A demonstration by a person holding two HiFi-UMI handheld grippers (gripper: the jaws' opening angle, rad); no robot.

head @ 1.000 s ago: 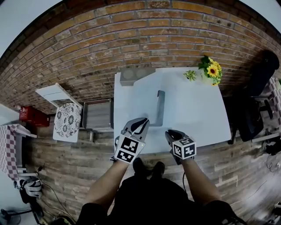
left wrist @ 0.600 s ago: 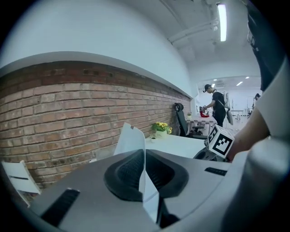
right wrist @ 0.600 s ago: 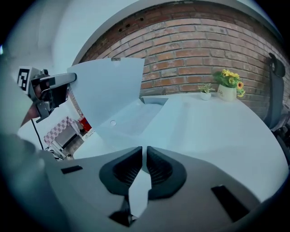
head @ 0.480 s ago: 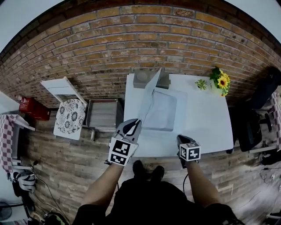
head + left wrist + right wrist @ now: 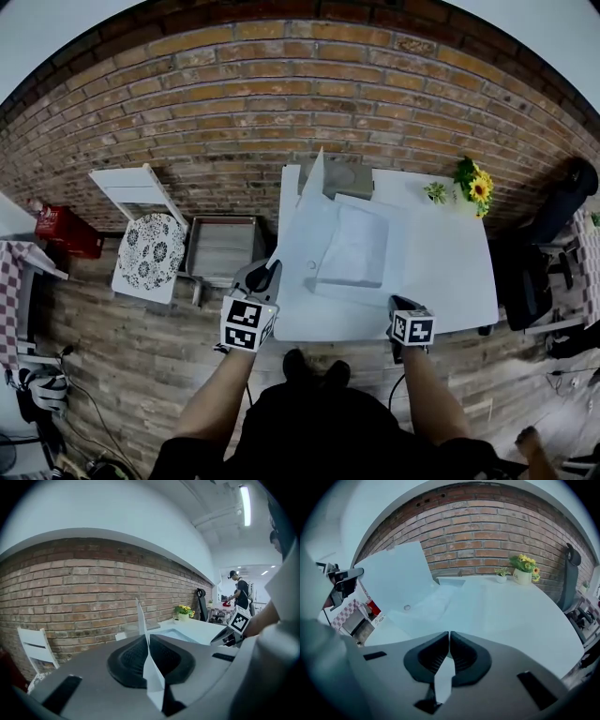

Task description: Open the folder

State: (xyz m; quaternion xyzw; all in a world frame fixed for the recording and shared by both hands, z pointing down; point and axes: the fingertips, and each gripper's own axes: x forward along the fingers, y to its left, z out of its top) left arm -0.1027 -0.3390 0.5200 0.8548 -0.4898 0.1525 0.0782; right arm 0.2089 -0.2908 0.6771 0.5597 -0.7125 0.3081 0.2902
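Note:
A white folder [image 5: 354, 248] lies open on the white table [image 5: 450, 272]. Its front cover [image 5: 302, 220] slants up and out past the table's left edge. My left gripper [image 5: 262, 278] is shut on the cover's near edge. In the left gripper view the cover [image 5: 140, 616] shows edge-on as a thin white sheet pinched between the pads of the left gripper [image 5: 146, 641]. My right gripper [image 5: 399, 305] hovers at the table's front edge, right of the folder, shut with nothing in it. In the right gripper view the right gripper's [image 5: 449, 637] jaws meet, and the raised cover [image 5: 396, 571] stands at the left.
A sunflower pot [image 5: 474, 185] and a small plant [image 5: 435, 192] stand at the table's back right, a grey box [image 5: 345, 174] at the back. Left of the table are a grey crate [image 5: 220, 246], a white chair [image 5: 145, 253] and a red box [image 5: 61, 232]. A black office chair [image 5: 548, 220] is at right.
The cover has swung up from the folder, through upright, and over to the left. My left gripper has carried it left past the table's edge. The right gripper has drawn back a little.

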